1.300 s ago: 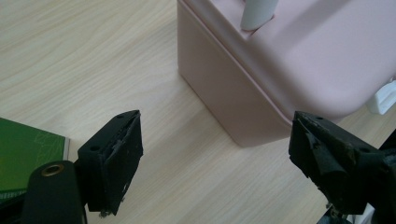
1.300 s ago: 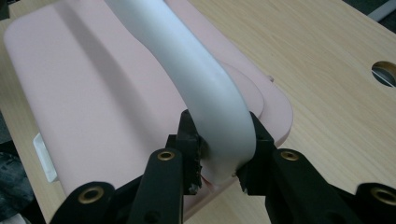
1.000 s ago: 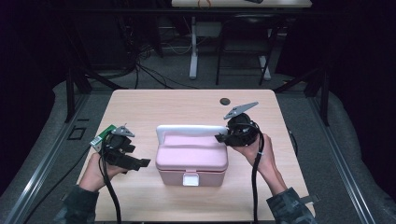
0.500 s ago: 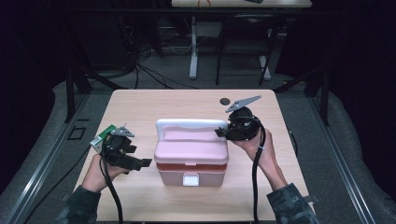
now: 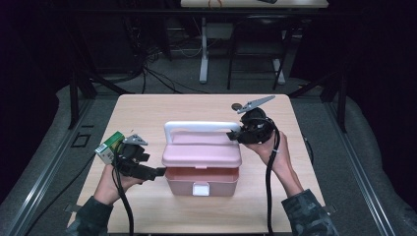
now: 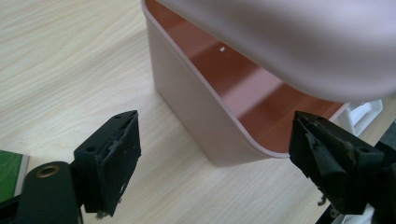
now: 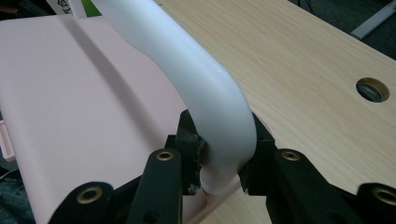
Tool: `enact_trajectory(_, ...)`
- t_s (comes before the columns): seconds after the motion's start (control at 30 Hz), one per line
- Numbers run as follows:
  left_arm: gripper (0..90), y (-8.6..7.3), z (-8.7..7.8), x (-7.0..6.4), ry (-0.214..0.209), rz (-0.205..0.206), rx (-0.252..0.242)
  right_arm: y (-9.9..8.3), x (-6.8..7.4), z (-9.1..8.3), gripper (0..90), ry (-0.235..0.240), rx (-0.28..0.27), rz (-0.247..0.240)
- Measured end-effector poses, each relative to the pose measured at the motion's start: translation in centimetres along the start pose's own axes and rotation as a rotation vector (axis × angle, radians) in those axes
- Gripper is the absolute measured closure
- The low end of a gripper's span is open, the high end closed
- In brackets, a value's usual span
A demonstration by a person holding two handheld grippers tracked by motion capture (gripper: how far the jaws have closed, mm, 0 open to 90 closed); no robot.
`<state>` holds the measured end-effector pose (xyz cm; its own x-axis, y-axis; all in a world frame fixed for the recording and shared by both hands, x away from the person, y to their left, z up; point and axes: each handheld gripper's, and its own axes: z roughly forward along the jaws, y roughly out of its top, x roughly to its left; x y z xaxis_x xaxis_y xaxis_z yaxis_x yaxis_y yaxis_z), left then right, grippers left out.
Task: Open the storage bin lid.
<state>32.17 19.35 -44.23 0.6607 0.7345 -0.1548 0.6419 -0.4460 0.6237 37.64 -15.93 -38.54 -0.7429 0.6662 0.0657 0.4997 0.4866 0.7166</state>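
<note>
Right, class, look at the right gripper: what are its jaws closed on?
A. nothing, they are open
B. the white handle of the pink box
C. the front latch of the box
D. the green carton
B: in the right gripper view the right gripper has both black jaws pressed against the white handle of the pink box, whose lid stands raised off the base in the high view.

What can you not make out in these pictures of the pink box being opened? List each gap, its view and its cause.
- Contents of the pink box: high view, the raised lid covers the opening; left gripper view shows just a bare strip of inner wall.
- Print on the green carton: high view, too small.
- Latch: high view, too small to judge.
- Handle far end: right gripper view, cut off by the top edge.
</note>
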Motion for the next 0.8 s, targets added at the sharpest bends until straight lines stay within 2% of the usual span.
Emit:
enact_trajectory(0.1,22.1,0.0,0.5,-0.4,0.002,0.009,0.002,0.1,-0.1,0.0,72.8,-0.003,0.0,0.002)
enact_trajectory(0.27,38.6,-0.3,1.6,-0.6,0.01,0.001,0.0,0.1,-0.1,0.1,72.6,-0.01,-0.004,0.002)
enact_trajectory(0.4,50.6,-0.5,2.4,-0.9,-0.026,0.002,0.002,0.1,-0.2,0.1,72.5,-0.015,-0.007,-0.002)
enact_trajectory(0.53,59.3,-0.5,2.6,-1.2,-0.034,0.003,-0.002,0.2,-0.3,0.1,72.3,-0.022,-0.012,-0.004)
enact_trajectory(0.8,60.4,-0.6,2.6,-1.3,-0.026,0.002,-0.004,0.6,-0.7,0.1,71.3,-0.029,-0.028,0.009)
